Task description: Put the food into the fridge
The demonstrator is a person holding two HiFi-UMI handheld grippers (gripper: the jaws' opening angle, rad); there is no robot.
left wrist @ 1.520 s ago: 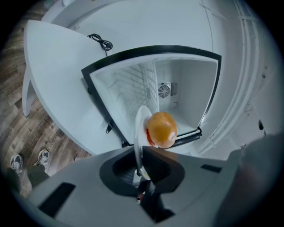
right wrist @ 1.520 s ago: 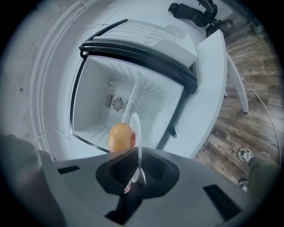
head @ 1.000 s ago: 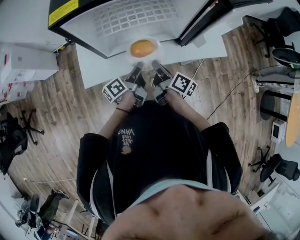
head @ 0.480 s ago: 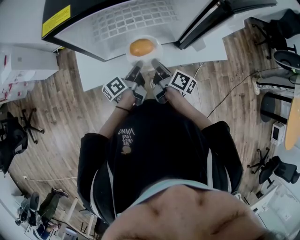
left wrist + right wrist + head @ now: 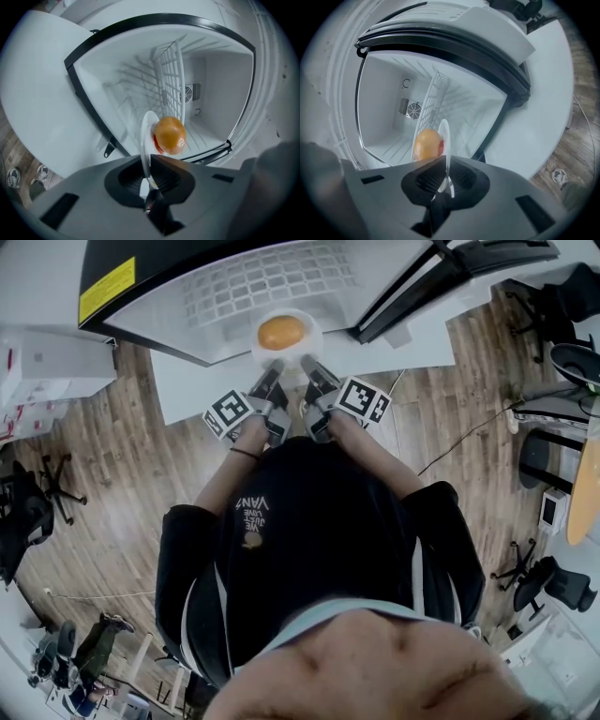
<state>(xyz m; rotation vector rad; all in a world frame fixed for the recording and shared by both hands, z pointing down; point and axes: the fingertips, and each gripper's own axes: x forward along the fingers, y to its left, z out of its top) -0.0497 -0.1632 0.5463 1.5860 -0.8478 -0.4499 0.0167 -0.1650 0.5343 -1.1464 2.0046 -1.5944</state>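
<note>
A round orange bun [image 5: 281,332] lies on a white plate [image 5: 315,339] held level in front of the open fridge [image 5: 262,277]. My left gripper [image 5: 273,366] is shut on the plate's near left rim, and my right gripper [image 5: 307,362] is shut on its near right rim. In the left gripper view the plate [image 5: 146,133] runs edge-on out of the left gripper [image 5: 149,171], with the bun [image 5: 169,135] beyond. In the right gripper view the plate [image 5: 445,133] stands between the pads of the right gripper [image 5: 445,173], the bun [image 5: 426,144] to its left.
A white wire shelf [image 5: 171,79] crosses the fridge's white interior, and a fan vent [image 5: 412,110] sits on the back wall. The fridge door [image 5: 108,287] hangs open at the left. White boxes [image 5: 52,367] and office chairs [image 5: 553,582] stand on the wooden floor.
Both grippers have carried the plate and bun a little forward, toward the fridge opening. Both grips look unchanged.
</note>
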